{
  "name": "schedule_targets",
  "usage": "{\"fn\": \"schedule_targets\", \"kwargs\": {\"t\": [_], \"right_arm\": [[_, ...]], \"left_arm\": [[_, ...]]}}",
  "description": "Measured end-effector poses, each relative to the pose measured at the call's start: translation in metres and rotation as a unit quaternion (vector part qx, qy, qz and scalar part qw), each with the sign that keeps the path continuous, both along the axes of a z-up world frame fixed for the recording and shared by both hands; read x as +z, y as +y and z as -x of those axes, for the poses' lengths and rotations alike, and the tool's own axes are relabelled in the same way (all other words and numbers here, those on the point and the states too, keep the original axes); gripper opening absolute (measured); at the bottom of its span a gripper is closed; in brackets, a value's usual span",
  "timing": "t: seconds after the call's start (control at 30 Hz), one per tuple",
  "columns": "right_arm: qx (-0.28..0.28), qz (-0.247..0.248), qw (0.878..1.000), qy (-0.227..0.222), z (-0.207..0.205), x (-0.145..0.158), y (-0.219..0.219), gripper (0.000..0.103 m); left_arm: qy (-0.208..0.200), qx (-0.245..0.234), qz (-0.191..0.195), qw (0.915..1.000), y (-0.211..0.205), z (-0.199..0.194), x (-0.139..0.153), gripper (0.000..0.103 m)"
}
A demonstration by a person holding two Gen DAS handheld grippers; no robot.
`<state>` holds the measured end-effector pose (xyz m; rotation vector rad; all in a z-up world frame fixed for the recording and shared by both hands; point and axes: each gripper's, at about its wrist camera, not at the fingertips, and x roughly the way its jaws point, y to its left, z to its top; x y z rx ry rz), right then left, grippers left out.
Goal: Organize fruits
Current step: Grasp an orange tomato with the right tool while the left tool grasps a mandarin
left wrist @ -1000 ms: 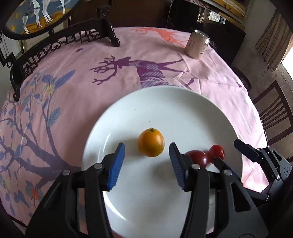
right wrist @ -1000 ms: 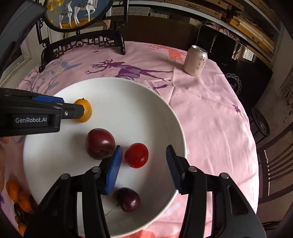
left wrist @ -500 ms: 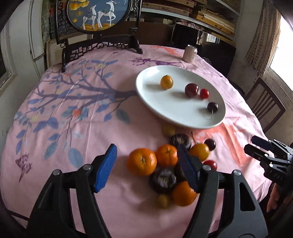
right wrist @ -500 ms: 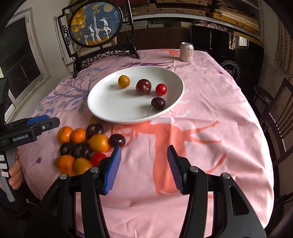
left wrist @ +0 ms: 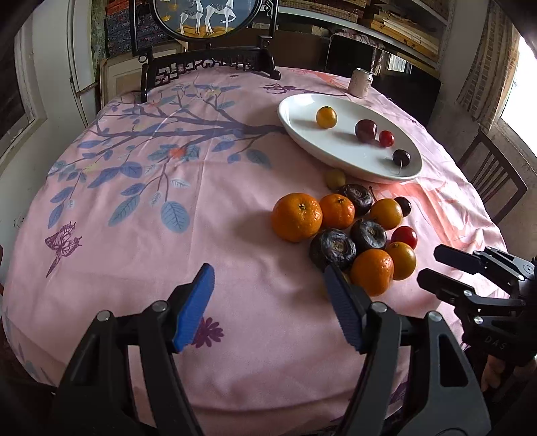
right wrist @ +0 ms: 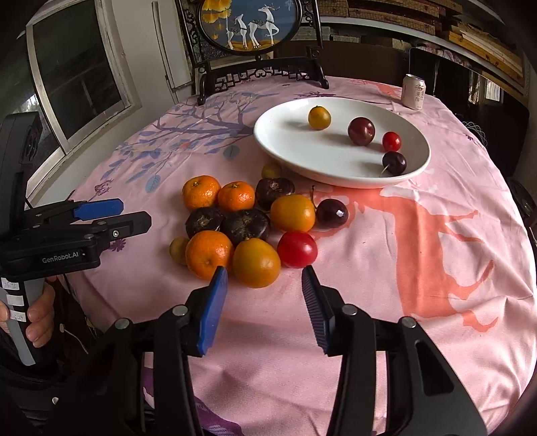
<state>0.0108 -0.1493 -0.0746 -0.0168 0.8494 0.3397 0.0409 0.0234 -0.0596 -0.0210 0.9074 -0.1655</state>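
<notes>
A white plate (right wrist: 275,141) (left wrist: 302,134) holds a small orange fruit (right wrist: 319,117), a dark red plum (right wrist: 361,130), a red cherry tomato (right wrist: 391,141) and a dark cherry (right wrist: 394,162). A pile of fruit (right wrist: 245,221) (left wrist: 349,231) lies on the pink cloth in front of the plate: mandarins, dark round fruits, yellow-orange fruits, a red tomato (right wrist: 297,249). My right gripper (right wrist: 265,288) is open and empty just before the pile. My left gripper (left wrist: 268,288) is open and empty, left of the pile.
A drink can (right wrist: 414,91) stands behind the plate. A dark carved stand with a round deer picture (right wrist: 248,23) is at the table's far edge. A wooden chair (left wrist: 490,181) stands to the right. The table edge is close below both grippers.
Both grippers have pulled back from the plate towards the near table edge and dropped lower. The fruit pile now lies close in front of them. Both stay open and empty.
</notes>
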Motion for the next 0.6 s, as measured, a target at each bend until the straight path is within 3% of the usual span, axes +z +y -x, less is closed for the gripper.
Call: {"fn": "schedule_targets", "kwargs": {"t": [0.17,0.4,0.6], "right_arm": [[0.007,0.009,1.000,0.021,-0.016,-0.015,0.010,0.036],[0.003,0.001,1.000,0.019,-0.020,-0.017,0.009,0.034],[-0.066,0.021,0.997,0.028,0.009,-0.006,-0.037,0.034]], "left_arm": [[0.005,-0.029,0.013,0.9995,-0.009,0.008,0.000,0.070],[0.014,-0.072,0.015,0.9972,-0.037,0.014,-0.002,0.070],[0.016,-0.107,0.013,0.9940,-0.064,0.015,-0.003,0.070]]}}
